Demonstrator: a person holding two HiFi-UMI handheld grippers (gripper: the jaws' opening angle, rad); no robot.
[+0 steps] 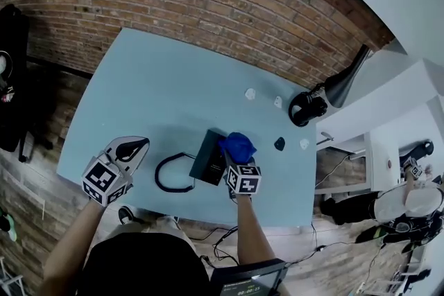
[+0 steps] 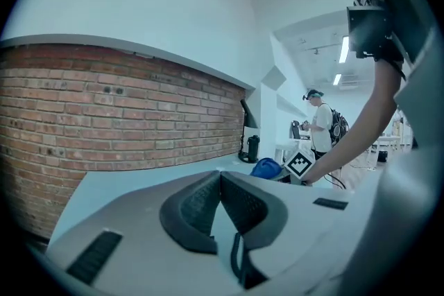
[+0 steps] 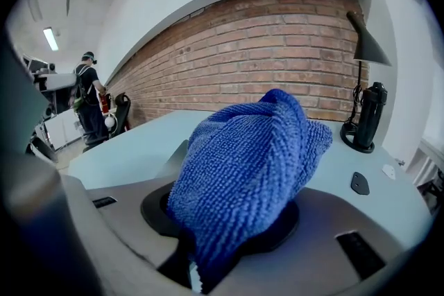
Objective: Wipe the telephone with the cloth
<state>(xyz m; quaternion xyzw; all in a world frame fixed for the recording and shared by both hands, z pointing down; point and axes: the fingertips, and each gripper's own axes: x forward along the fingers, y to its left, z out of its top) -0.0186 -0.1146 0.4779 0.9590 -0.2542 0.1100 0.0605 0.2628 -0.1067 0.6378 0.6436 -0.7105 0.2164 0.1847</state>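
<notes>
The right gripper (image 3: pixel 225 222) is pinching the blue cloth (image 3: pixel 250 156), which bulges up and forward out of its jaws in a thick wad. In the head view the wad hangs over the far right corner of the dark telephone (image 1: pixel 206 157); whether it touches cannot be told. The telephone lies on the near part of the pale blue table (image 1: pixel 159 86), its cord (image 1: pixel 172 173) looping out on its left. The left gripper (image 2: pixel 220 180) is off to the left of the cord, well apart from the telephone, jaws pressed together with nothing between them
</notes>
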